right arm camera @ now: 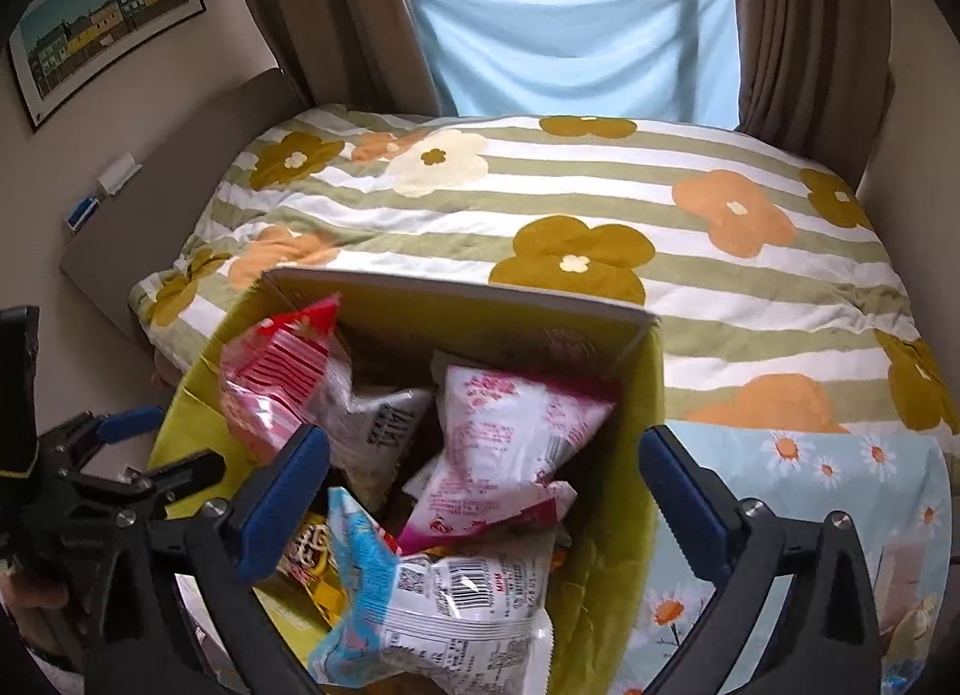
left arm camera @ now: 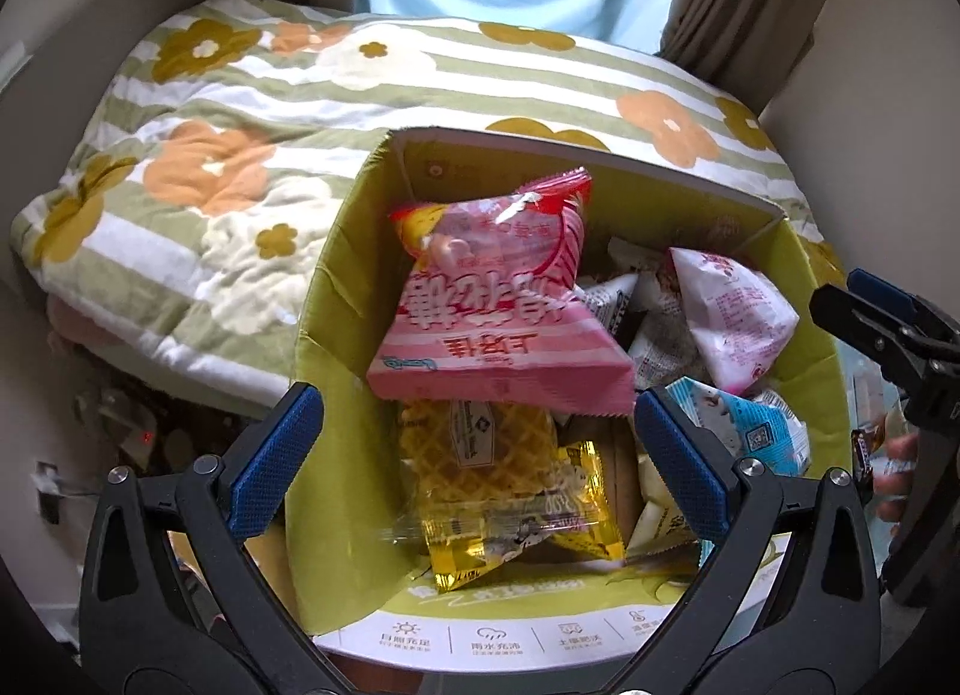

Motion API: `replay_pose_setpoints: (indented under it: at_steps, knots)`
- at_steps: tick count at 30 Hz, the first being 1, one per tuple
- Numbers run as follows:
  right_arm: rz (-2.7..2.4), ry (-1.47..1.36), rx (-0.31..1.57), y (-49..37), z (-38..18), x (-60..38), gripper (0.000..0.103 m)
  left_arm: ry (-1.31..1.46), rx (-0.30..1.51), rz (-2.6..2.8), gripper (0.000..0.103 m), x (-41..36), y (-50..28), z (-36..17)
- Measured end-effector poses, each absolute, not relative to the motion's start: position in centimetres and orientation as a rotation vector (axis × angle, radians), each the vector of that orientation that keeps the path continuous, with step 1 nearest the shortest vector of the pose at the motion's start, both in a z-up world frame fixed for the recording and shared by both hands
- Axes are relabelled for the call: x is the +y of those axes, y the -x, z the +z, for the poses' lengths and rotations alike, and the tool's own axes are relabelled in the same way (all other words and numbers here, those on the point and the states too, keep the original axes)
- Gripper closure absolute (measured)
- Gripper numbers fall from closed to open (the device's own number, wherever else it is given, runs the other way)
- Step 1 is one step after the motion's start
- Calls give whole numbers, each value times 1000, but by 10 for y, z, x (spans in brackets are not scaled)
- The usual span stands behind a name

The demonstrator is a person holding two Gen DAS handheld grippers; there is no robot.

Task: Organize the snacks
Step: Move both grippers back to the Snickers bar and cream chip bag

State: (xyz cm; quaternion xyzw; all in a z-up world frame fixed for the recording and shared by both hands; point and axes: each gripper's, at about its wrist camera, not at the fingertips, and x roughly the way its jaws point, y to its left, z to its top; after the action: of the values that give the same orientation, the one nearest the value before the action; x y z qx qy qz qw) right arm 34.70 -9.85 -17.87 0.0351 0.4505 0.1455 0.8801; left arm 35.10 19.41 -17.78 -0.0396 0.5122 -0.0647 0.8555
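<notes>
An open green-lined cardboard box holds several snack packets. A pink packet lies on top at the box's left side, above a yellow waffle packet and a gold packet. My left gripper is open and empty, hovering over the box. In the right wrist view the same box shows a white-and-pink bag, a blue-and-white packet and the pink packet. My right gripper is open and empty above them.
The box rests against a bed with a striped floral quilt. A daisy-print cloth lies right of the box. Curtains and a blue sheet hang behind the bed. The other gripper shows at the left edge.
</notes>
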Motion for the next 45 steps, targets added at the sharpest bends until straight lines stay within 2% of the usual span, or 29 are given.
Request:
replay_pose_setpoints:
  at_steps: [25, 35, 45]
  knots:
    - [234, -54, 922, -285, -152, -115, 1, -56, 977, -196, 0, 165, -320, -142]
    - [112, -94, 871, -238, -130, -170, 1, -79, 916, -320, 0, 98, -302, -115]
    - [-2, -119, 854, -181, -122, -282, 1, -66, 906, -424, 0, -11, -263, -106]
